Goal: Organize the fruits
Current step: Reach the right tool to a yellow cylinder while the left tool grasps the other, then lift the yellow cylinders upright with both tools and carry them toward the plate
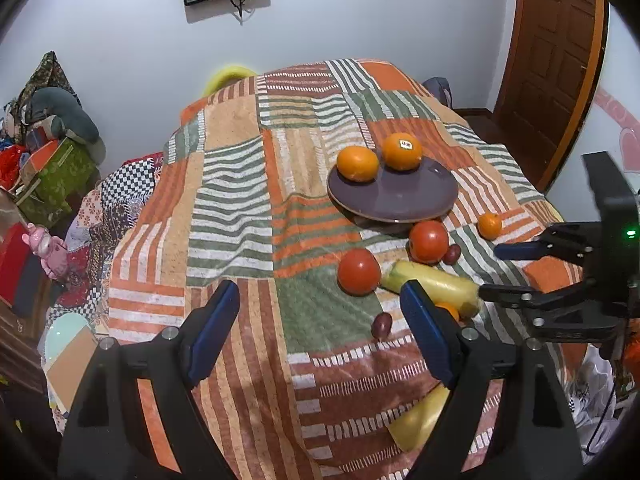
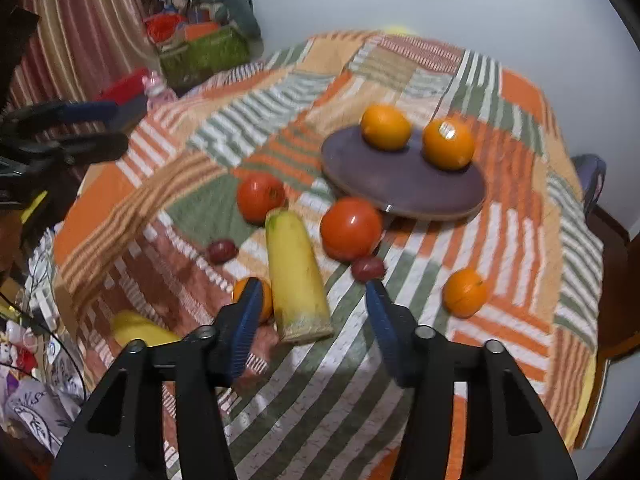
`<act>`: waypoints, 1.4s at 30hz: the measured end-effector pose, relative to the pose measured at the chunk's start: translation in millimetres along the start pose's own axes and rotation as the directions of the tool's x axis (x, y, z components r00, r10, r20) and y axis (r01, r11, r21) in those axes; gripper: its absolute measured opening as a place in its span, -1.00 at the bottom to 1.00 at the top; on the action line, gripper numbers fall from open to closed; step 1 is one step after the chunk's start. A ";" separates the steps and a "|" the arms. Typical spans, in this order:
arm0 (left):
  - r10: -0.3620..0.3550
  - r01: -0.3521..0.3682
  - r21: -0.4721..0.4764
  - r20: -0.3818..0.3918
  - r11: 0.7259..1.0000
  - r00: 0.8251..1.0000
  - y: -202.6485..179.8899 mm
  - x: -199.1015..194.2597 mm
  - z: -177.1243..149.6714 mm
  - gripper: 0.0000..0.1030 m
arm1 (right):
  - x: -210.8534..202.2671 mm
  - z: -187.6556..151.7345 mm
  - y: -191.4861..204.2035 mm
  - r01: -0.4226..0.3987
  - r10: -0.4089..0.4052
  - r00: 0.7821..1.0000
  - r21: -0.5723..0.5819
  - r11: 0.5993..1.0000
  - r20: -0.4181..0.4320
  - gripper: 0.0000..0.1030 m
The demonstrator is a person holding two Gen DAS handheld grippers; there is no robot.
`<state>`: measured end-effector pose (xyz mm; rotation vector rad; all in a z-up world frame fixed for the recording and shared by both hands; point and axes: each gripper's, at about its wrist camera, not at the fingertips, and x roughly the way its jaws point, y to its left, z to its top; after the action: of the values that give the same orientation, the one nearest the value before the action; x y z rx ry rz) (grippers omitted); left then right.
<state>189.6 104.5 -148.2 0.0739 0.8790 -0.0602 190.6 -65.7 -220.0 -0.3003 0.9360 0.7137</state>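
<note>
The left gripper (image 1: 320, 320) hangs over the patchwork-covered tabletop (image 1: 240, 200) with its blue-padded jaws spread wide and nothing between them. Ahead of it and to its right sits a dark purple plate (image 1: 400, 196) carrying two oranges, a plain orange (image 1: 357, 163) and, beside it, a stickered orange (image 1: 402, 151). Between the plate and this gripper lie two tomatoes, the far tomato (image 1: 428, 241) just off the plate's near rim and the near tomato (image 1: 358, 271) closer in, with a long yellow vegetable (image 1: 436, 285) lying just right of the near one. A small dark red fruit (image 1: 381, 325) rests just inside the gripper's right finger. The right gripper (image 2: 312, 312) is likewise wide open and holds nothing; the cut end of the yellow vegetable lies between its fingers, nearer its left finger, apart from both pads. A small orange (image 2: 256, 300) shows just behind its left fingertip, partly hidden. A second dark red fruit (image 2: 368, 269) lies just beyond its right fingertip, and another small orange (image 2: 465, 293) sits farther to its right. The plate with its two oranges lies well ahead of it, slightly right.
</note>
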 end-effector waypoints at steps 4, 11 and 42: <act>-0.004 0.004 0.011 -0.010 1.000 1.000 -2.9 3.1 -4.7 0.61 | 12.6 -6.6 1.9 -0.030 0.031 0.999 0.020 0.999 -0.037 -0.09; -0.023 0.023 0.011 -0.036 1.000 0.999 -7.0 8.3 -9.9 0.61 | 31.4 -9.9 -0.9 -0.055 0.058 0.996 0.044 0.998 -0.068 -0.09; -0.138 0.196 0.179 -0.293 0.964 0.946 -95.6 46.1 -67.8 0.61 | -18.6 -69.4 -25.4 -0.058 0.065 0.997 0.135 0.989 -0.046 -0.31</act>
<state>159.0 14.4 -230.6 0.2050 1.1587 -0.3074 157.0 -128.8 -246.2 -0.1726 1.0399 0.6991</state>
